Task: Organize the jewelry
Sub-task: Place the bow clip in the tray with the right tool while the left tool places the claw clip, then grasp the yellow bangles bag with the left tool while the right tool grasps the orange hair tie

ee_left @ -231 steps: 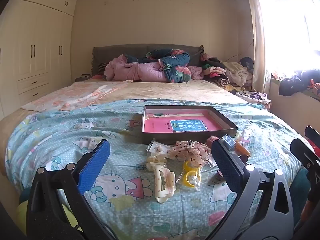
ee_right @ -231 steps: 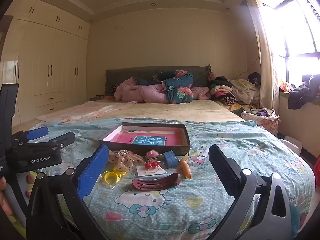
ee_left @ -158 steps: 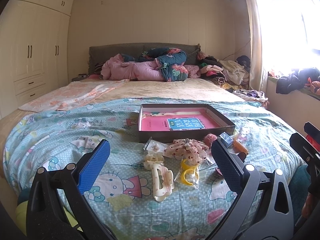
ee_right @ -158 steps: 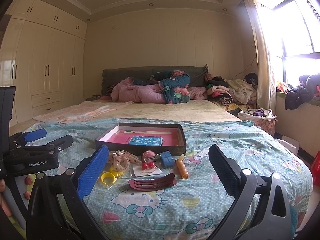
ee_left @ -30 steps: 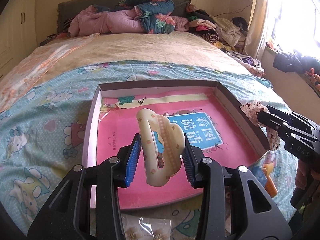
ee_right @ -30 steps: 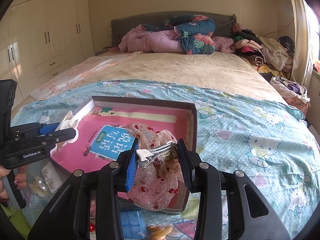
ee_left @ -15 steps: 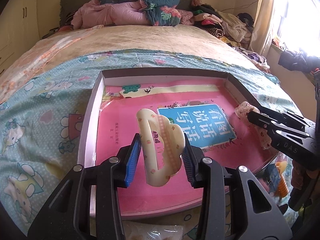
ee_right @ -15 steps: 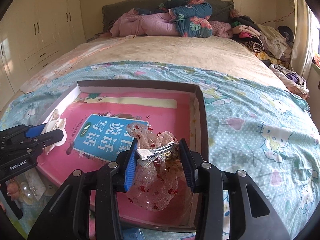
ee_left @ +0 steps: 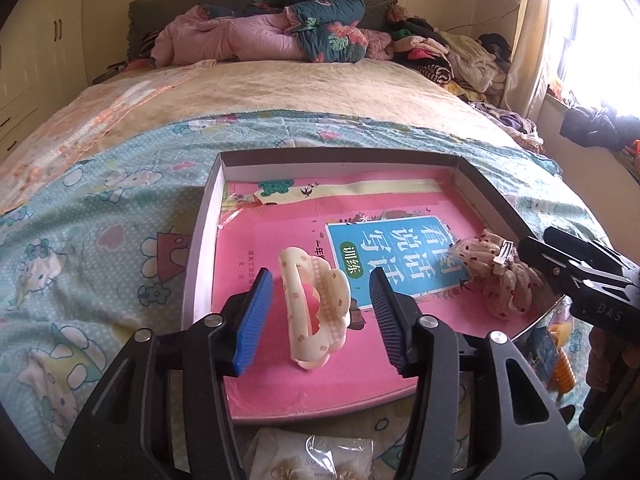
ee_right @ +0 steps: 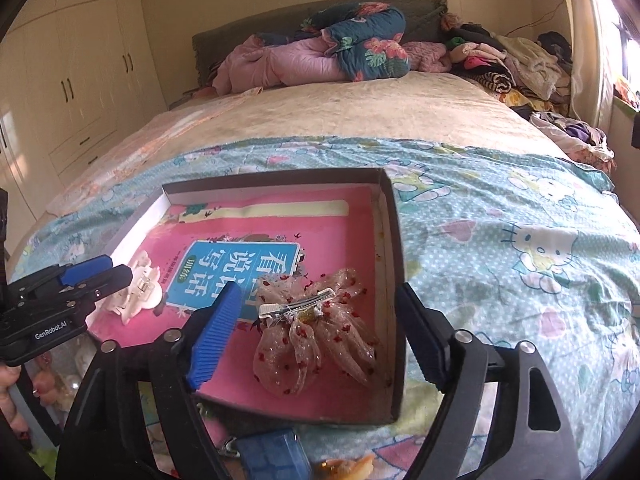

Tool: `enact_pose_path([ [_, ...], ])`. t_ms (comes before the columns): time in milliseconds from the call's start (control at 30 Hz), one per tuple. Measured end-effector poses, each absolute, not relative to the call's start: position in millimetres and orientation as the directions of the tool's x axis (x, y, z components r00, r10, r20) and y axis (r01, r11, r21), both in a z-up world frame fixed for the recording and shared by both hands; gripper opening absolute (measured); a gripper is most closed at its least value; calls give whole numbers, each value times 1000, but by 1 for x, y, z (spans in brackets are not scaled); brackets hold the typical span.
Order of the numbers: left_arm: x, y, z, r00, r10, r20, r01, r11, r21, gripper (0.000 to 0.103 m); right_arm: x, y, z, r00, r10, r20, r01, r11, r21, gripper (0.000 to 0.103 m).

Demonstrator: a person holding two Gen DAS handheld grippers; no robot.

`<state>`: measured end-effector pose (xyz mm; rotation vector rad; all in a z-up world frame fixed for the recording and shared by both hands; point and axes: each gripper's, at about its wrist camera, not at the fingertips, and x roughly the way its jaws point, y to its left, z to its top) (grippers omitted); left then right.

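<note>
1. The cream hair claw point(ee_left: 314, 312) stands on edge on the pink book point(ee_left: 280, 264) inside the shallow box point(ee_left: 200, 248), near the box's left wall and front edge.
2. The left gripper point(ee_left: 320, 316) has its fingers spread wide on either side of the claw, with a gap on each side.
3. The pink lace bow clip point(ee_right: 316, 328) lies in the box's front right corner, its metal clip facing up.
4. The right gripper point(ee_right: 320, 332) is spread wide around the bow without touching it.
5. The box sits on a blue cartoon-print blanket point(ee_right: 500, 248) near the bed's front edge.
6. A packet of earrings point(ee_left: 312, 460) and a blue clip point(ee_right: 276, 458) lie in front of the box.
</note>
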<state>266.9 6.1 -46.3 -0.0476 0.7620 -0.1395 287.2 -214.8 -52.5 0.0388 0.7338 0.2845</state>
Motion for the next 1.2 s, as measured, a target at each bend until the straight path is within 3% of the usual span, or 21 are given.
enact_pose_path([
  [533,206,1,-11,788,-185,-587,136,983,-127,81,214,-245,-6,786,271,-555,-226,963,149,86],
  [1200,144,-20,-33,763,-217,-609,209,974,-85,82,152,-250,-26,763,252,-595,-246,965,92,86],
])
